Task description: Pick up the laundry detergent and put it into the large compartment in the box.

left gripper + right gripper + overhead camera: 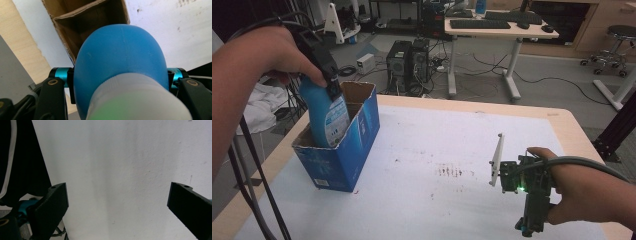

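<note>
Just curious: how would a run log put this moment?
left tool: shut on bottle, in box | right tool: open, over table

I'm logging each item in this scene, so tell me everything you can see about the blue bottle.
The blue bottle looks like smooth, glossy plastic, with rounded shoulders and a pale ribbed cap seen close up in the left gripper view. A printed label with white and blue graphics covers its front. It stands roughly upright, tilted slightly, with its lower part inside the open blue cardboard box at the table's left. The left gripper clamps it near the top, one jaw on each side of the shoulders. Its base is hidden by the box.
</note>
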Demonstrator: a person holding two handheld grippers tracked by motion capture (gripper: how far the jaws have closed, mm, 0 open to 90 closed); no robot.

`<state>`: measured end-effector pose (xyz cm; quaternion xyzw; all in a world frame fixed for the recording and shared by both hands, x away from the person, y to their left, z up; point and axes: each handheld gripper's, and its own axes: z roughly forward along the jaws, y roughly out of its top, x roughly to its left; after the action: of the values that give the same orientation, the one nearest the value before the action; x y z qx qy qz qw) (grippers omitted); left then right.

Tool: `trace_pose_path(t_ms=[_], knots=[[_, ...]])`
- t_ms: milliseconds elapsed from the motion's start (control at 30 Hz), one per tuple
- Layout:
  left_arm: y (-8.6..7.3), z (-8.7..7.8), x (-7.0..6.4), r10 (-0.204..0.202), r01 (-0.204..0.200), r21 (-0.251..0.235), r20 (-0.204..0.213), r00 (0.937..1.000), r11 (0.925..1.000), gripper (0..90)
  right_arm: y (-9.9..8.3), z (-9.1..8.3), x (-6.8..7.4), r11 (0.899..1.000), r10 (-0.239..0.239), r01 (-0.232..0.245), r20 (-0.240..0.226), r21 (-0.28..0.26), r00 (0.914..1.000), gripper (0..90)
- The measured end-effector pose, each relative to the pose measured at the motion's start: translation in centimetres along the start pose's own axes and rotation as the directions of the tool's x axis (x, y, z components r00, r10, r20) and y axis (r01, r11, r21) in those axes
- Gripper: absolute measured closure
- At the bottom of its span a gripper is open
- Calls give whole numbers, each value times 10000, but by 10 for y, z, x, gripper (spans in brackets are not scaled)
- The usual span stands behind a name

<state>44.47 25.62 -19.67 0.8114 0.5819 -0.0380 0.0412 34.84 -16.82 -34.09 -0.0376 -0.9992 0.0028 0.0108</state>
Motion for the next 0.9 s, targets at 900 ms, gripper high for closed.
trace_pose_path(t_ms=[900], knots=[[-6, 77, -2, 3992, -3981, 555, -83, 9168, 9156, 398, 0, 8, 0, 10000, -21, 21, -1, 33, 10000, 25]])
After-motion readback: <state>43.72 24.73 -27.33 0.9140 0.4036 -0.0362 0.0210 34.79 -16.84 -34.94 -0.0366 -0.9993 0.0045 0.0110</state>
